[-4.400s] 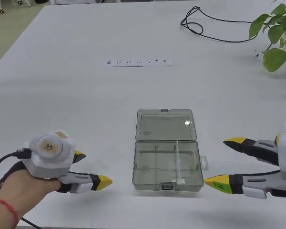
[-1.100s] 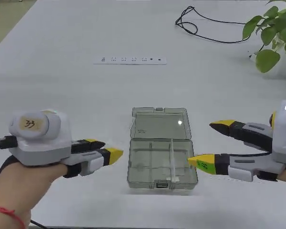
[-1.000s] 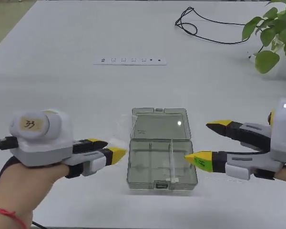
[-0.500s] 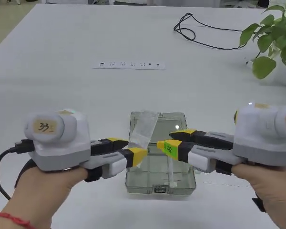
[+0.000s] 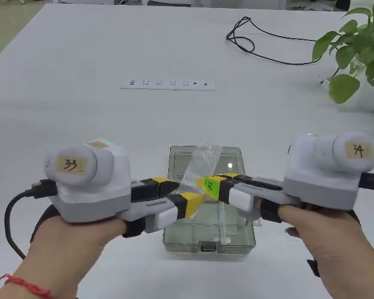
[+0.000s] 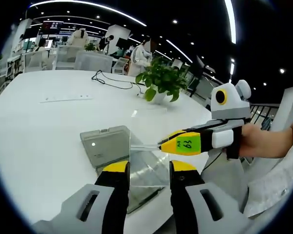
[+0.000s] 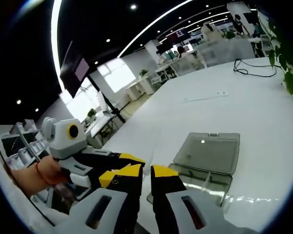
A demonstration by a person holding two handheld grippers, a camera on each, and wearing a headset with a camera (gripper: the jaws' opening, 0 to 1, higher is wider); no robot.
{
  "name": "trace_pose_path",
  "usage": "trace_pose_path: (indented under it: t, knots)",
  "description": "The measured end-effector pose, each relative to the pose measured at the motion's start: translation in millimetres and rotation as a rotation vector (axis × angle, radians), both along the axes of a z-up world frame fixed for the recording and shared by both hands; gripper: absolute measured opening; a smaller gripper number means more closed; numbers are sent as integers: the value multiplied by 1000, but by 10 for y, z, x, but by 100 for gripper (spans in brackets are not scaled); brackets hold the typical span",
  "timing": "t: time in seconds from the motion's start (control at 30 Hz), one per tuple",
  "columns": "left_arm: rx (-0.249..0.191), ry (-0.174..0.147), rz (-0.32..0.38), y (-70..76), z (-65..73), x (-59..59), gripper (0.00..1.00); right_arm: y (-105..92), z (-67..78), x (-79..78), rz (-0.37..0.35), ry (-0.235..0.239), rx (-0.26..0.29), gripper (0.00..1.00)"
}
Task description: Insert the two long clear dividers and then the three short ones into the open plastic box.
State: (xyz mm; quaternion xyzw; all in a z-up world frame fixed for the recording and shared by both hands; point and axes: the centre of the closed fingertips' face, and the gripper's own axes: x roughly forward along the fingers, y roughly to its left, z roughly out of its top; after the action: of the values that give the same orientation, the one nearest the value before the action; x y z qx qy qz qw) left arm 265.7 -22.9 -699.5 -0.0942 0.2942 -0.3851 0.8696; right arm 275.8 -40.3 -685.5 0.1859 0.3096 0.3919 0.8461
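Clear divider [image 5: 201, 163] stands tilted above the open plastic box [image 5: 181, 240], long axis upward. Left gripper [image 5: 177, 192] clamps across its width; right gripper [image 5: 215, 181] (jaws nearly closed) apparently pinches its edge.

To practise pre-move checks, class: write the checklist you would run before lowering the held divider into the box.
1. Lid of the box open: ok.
2. One seated divider in place in the box: ok.
3. The clear divider spans the jaws of the left gripper: ok.
4. The right gripper pinches its edge: cannot tell; jaws nearly together.
5. The clear divider level over the box: not ok, tilted.
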Motion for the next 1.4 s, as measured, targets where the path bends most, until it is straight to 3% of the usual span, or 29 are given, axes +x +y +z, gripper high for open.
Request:
trace_pose_path:
  t: [0.03,0.07,0.1,0.17,0.27,0.5,0.63,0.7,1.0,1.4]
  knots:
    - [53,-17,6,70,-45,21,17,-21,27,25,-14,-10,9,7]
    - [102,-24,-1,120,-103,16,7,-13,56,21,-27,12,33,7]
    - [60,-30,-4,67,-70,9,7,-16,41,12,-22,17,20,7]
    - [-49,10,23,0,14,6,15,-17,9,20,-25,-2,-14,6]
    - [4,-17,-14,-13,-13,-28,15,-14,-5,22,-29,16,-6,6]
    - [-12,-18,-13,3,-12,-22,25,-31,29,55,-33,20,-14,6]
    - [-10,-34,-31,39,-8,-28,31,-25,60,73,-35,26,-17,7]
    - [2,-52,-46,62,-14,-46,35,-17,75,91,-33,26,-27,7]
    - [49,-74,-96,236,-113,-108,50,-25,120,205,-26,16,-71,7]
    - [100,-159,-202,309,-167,-196,77,5,143,269,-47,32,-123,7]
